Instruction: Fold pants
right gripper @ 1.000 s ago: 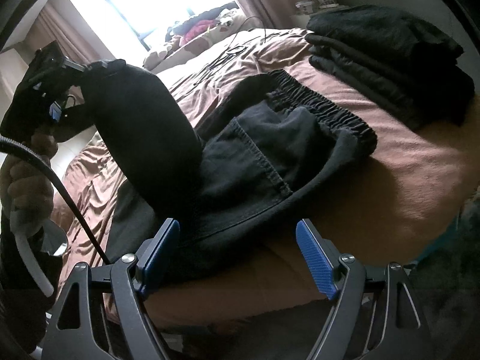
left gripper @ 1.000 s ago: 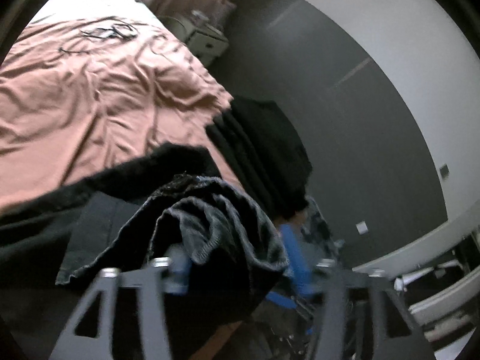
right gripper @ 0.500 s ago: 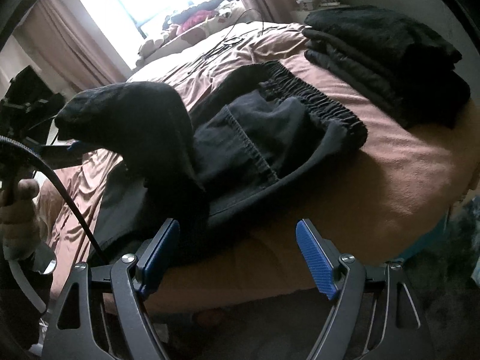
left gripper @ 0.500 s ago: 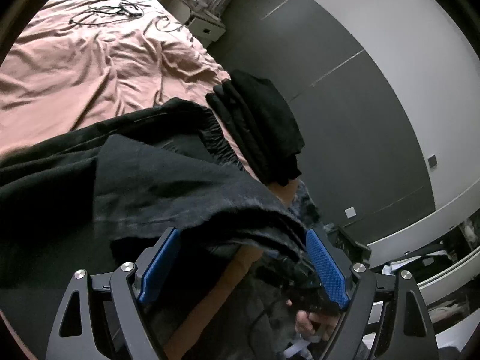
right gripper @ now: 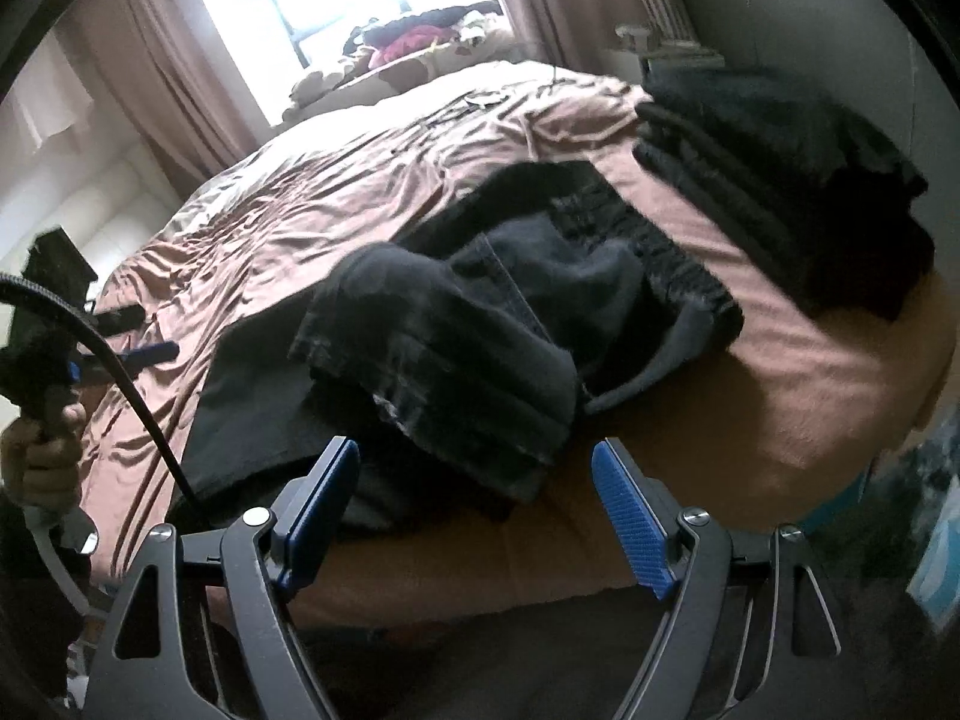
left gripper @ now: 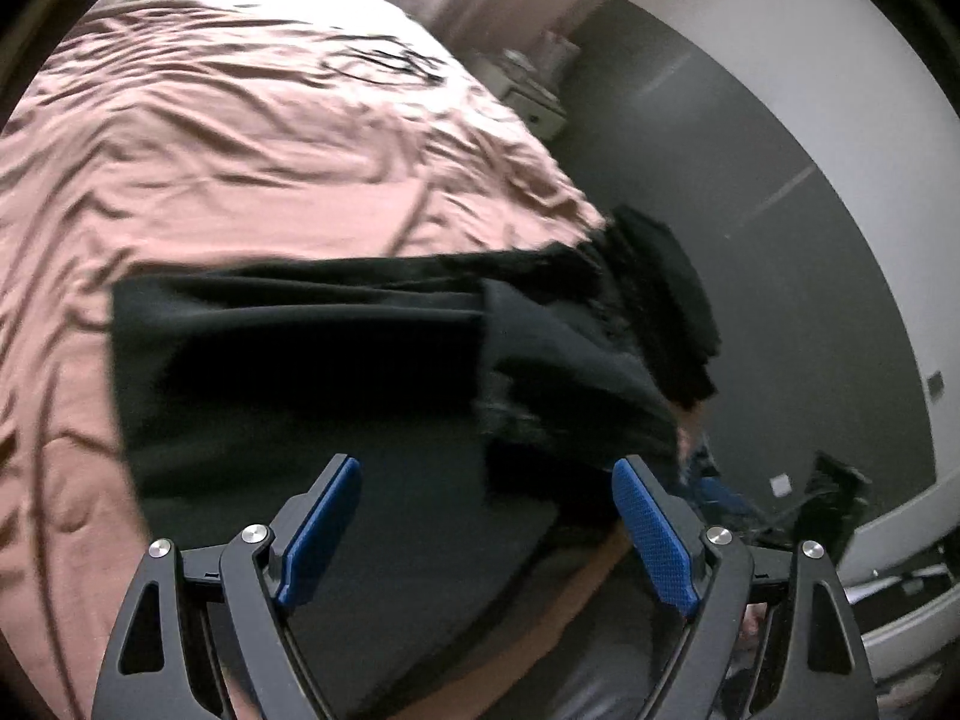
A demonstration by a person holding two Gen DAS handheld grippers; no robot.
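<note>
The dark pants (right gripper: 480,324) are shown lying on the pink-brown bed (right gripper: 312,204) near its foot edge, with the leg end laid back over the seat and the elastic waistband toward a stack of folded dark clothes (right gripper: 780,180) just beside it. A second earlier the leg end was clamped in the left gripper (left gripper: 486,528) and carried over the body of the garment; half a second ago it was being lowered, and it is now released, the fingers (left gripper: 651,534) having just been opened wide with nothing pressed between them. In the left wrist view the pants (left gripper: 336,372) are seen spread dark across the bed (left gripper: 240,150) ahead of the empty fingers, though motion blur leaves the exact edge of the fold uncertain. From the right wrist view the left gripper (right gripper: 141,357) is seen drawn back to the far left, apart from the cloth, held in a hand (right gripper: 42,456). The right gripper (right gripper: 474,510) is held spread and empty above the near edge of the bed, just short of the folded-over hem. One lengthwise-to-waist fold is thus judged complete, but the upper layer sits bunched and skewed rather than flat, so smoothing or a further fold is probably needed before the pants can be added to the stack.
</note>
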